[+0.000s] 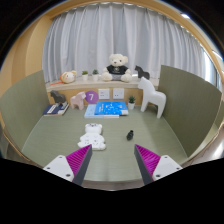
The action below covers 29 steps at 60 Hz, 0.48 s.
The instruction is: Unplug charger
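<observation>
My gripper [110, 165] is open and empty, its two magenta pads [68, 163] spread wide over the near part of a green table [60, 135]. A white lumpy object [93, 137] lies on the table just ahead of the left finger; I cannot tell whether it is the charger and its socket. A small dark object [129, 134] lies ahead of the right finger. Nothing stands between the fingers.
Beyond lie a blue flat box [107, 108], a white toy horse [150, 97], a pink toy [78, 99], a purple cube [91, 96] and books [57, 108]. A teddy bear [118, 66] sits on the back ledge before curtains. Green panels [190, 100] wall both sides.
</observation>
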Tool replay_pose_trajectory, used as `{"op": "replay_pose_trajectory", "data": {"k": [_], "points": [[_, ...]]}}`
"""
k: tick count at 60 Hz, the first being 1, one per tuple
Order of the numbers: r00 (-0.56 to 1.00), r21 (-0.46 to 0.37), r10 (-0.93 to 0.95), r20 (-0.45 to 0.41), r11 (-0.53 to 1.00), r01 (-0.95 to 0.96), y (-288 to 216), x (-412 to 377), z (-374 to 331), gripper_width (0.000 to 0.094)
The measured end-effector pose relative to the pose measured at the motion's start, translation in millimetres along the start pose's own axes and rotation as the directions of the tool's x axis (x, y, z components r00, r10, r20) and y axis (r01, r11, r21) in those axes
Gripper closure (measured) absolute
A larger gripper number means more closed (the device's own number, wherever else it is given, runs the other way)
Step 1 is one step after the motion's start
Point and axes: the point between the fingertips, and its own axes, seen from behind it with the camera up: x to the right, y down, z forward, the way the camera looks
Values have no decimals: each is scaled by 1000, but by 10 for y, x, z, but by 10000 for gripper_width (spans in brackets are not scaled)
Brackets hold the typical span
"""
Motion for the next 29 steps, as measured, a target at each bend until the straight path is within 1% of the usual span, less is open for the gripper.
{"op": "replay_pose_trajectory", "data": {"k": [9, 29], "points": [[1000, -1, -30, -6, 1000, 30, 64, -120, -189, 78], [999, 26, -45, 23, 999, 44, -12, -393, -366, 78]]}}
